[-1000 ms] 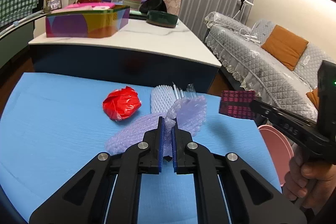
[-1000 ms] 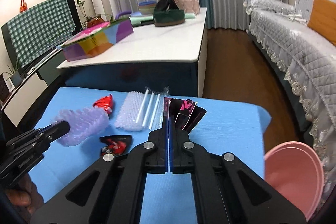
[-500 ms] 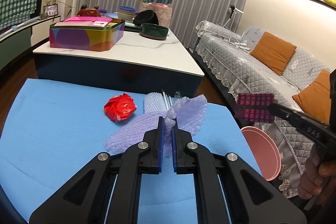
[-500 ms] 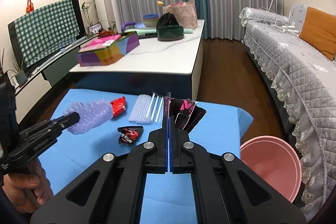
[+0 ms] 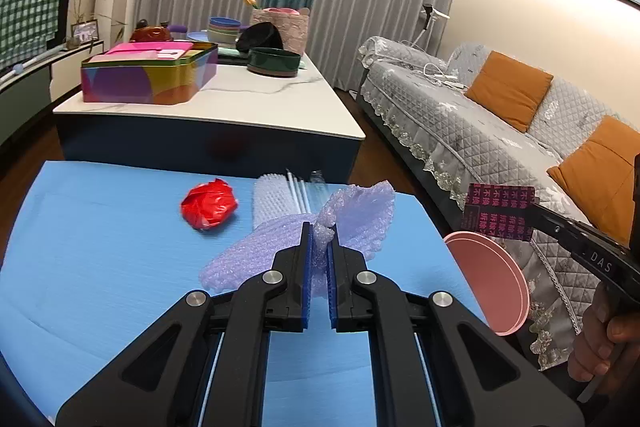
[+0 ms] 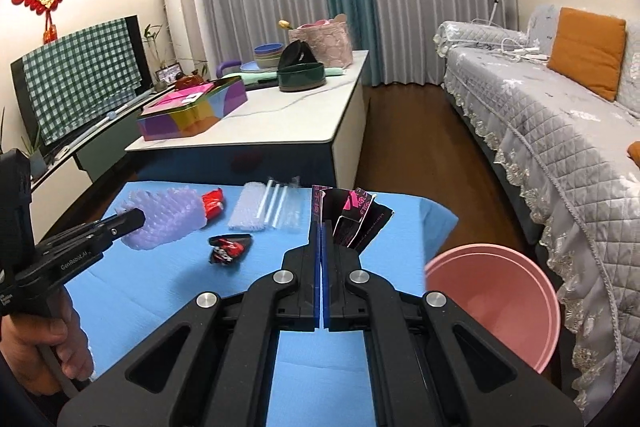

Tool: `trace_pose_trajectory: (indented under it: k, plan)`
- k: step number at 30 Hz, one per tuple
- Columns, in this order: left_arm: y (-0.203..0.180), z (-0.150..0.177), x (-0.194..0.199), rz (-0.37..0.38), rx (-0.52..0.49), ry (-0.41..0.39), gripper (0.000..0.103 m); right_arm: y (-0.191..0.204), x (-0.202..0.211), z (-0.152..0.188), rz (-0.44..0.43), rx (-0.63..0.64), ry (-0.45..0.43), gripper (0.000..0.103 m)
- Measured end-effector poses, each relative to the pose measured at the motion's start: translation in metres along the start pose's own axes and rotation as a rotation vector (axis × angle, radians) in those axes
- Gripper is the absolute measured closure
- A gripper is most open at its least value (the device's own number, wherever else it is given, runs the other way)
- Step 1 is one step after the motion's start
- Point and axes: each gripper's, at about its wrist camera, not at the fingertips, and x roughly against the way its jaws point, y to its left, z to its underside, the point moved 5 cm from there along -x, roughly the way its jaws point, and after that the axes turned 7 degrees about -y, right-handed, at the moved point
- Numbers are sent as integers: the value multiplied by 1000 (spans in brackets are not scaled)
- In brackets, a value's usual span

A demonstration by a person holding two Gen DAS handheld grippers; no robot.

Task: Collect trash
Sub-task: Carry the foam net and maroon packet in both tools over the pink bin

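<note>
My left gripper (image 5: 319,231) is shut on a sheet of purple bubble wrap (image 5: 356,215) and holds it above the blue table (image 5: 100,251); it also shows in the right wrist view (image 6: 164,217). My right gripper (image 6: 321,227) is shut on a black-and-pink wrapper (image 6: 354,217), raised near the table's right edge; it shows in the left wrist view (image 5: 498,211) above the pink bin (image 5: 490,279). The bin (image 6: 496,291) stands beside the table on the right.
On the table lie a crumpled red wrapper (image 5: 209,203), a clear bubble sheet with white straws (image 6: 266,209) and a small red-black wrapper (image 6: 229,247). A white counter (image 5: 240,99) with boxes stands behind. A grey sofa (image 6: 560,115) is at right.
Both grippers have risen and pulled back with their trash. The right gripper with the wrapper has moved right toward the pink bin, which has come further into view.
</note>
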Motion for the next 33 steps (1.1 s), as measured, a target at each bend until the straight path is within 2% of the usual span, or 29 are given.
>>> trace_pose_trajectory:
  k: [33]
  plan:
    - [-76, 8, -29, 92, -54, 31, 97, -78, 26, 13, 110, -61, -18, 102]
